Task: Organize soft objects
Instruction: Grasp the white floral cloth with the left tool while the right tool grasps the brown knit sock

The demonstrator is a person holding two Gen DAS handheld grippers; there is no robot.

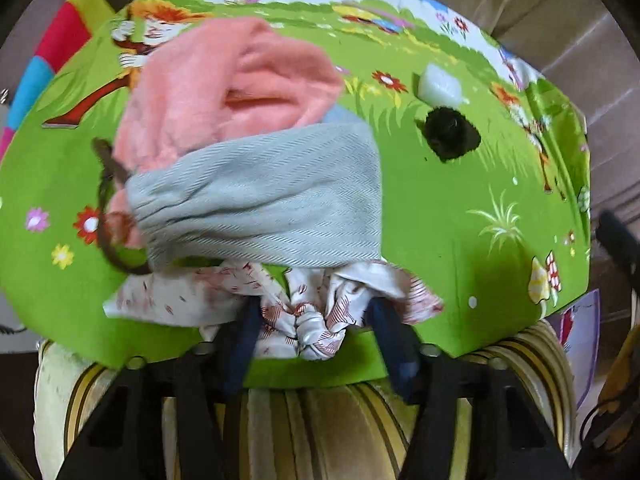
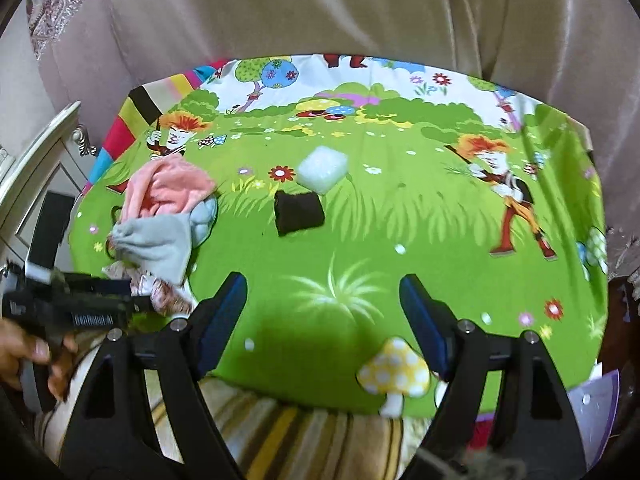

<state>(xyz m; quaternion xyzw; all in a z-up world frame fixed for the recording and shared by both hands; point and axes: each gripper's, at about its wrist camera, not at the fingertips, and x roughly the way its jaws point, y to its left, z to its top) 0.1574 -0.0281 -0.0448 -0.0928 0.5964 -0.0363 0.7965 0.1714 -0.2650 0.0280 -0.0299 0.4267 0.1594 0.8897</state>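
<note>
The left gripper (image 1: pixel 312 332) sits over a knotted white cloth with red marks (image 1: pixel 316 334) at the near edge of the desk (image 1: pixel 440 208), its blue pads either side of the knot; whether they press it I cannot tell. Behind it lie a grey cloth (image 1: pixel 260 204) and a pink towel (image 1: pixel 224 84), with a black pouch (image 2: pixel 298 212) and white sponge (image 2: pixel 322 168) well apart. The right gripper (image 2: pixel 324 300) hangs spread and empty; white lettering on the left tool is too blurred to read.

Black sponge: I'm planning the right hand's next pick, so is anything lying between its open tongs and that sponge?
Nothing visible does. Between the right tongs and the black sponge lies only bare green cloth. The white sponge sits just behind it, and the pile of clothes lies off to the left.
</note>
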